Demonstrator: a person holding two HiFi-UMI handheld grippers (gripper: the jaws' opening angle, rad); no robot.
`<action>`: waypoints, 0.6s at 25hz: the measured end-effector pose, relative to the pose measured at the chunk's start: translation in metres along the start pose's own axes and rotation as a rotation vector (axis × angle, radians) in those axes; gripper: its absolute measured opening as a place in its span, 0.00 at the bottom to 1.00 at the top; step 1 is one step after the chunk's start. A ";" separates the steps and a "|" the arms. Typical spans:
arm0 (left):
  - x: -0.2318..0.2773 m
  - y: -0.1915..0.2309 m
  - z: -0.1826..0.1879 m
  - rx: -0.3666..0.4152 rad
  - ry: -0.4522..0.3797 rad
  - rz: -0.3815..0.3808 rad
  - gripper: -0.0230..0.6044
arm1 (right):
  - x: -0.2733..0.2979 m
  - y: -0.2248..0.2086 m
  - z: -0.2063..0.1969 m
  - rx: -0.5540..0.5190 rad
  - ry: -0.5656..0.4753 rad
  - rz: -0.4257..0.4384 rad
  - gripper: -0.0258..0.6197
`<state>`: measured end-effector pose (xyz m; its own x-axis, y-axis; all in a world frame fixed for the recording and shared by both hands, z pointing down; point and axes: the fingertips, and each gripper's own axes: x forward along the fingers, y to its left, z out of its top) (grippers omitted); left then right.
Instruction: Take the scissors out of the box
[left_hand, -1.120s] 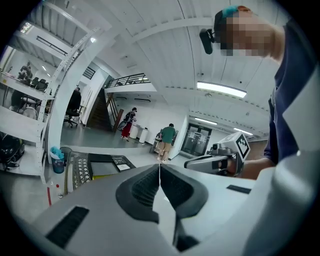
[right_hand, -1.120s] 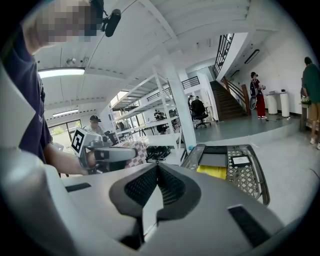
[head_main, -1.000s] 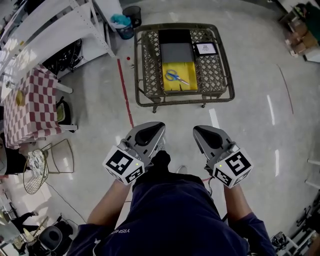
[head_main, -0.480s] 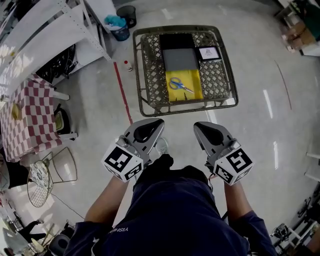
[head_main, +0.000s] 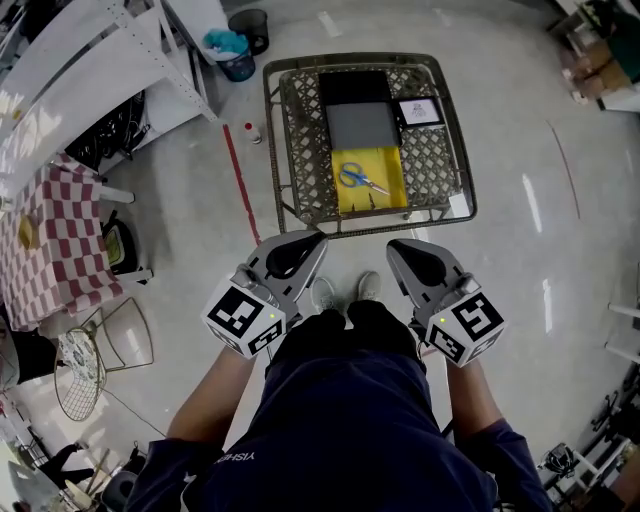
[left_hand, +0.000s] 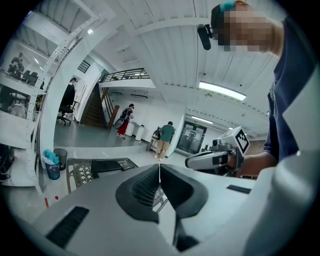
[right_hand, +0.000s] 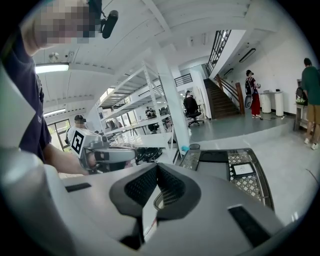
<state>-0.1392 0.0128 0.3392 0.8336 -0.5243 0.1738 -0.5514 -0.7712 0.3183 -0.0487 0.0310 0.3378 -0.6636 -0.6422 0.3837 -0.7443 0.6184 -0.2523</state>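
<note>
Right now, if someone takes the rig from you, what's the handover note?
Left gripper: shut, empty, held in front of the body.
Right gripper: shut, empty, beside the left one.
Scissors: blue-handled, lying flat in the open yellow box on the wicker table, ahead of both grippers. Nothing touches them.
Done: nothing yet; the scissors are not grasped.
Left: reach the table, open one gripper, close it on the scissors, lift them out of the box.
</note>
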 end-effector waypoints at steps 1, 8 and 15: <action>0.003 0.002 0.001 -0.001 0.002 0.000 0.08 | 0.001 -0.003 0.001 -0.001 0.002 -0.002 0.07; 0.037 0.013 0.002 -0.001 0.023 0.006 0.08 | 0.008 -0.037 0.006 0.011 0.011 0.005 0.07; 0.092 0.030 0.001 -0.003 0.058 0.039 0.08 | 0.024 -0.089 0.009 0.028 0.039 0.061 0.07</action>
<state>-0.0793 -0.0593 0.3641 0.8120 -0.5319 0.2401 -0.5835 -0.7493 0.3133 0.0011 -0.0433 0.3618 -0.7044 -0.5853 0.4015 -0.7050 0.6424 -0.3005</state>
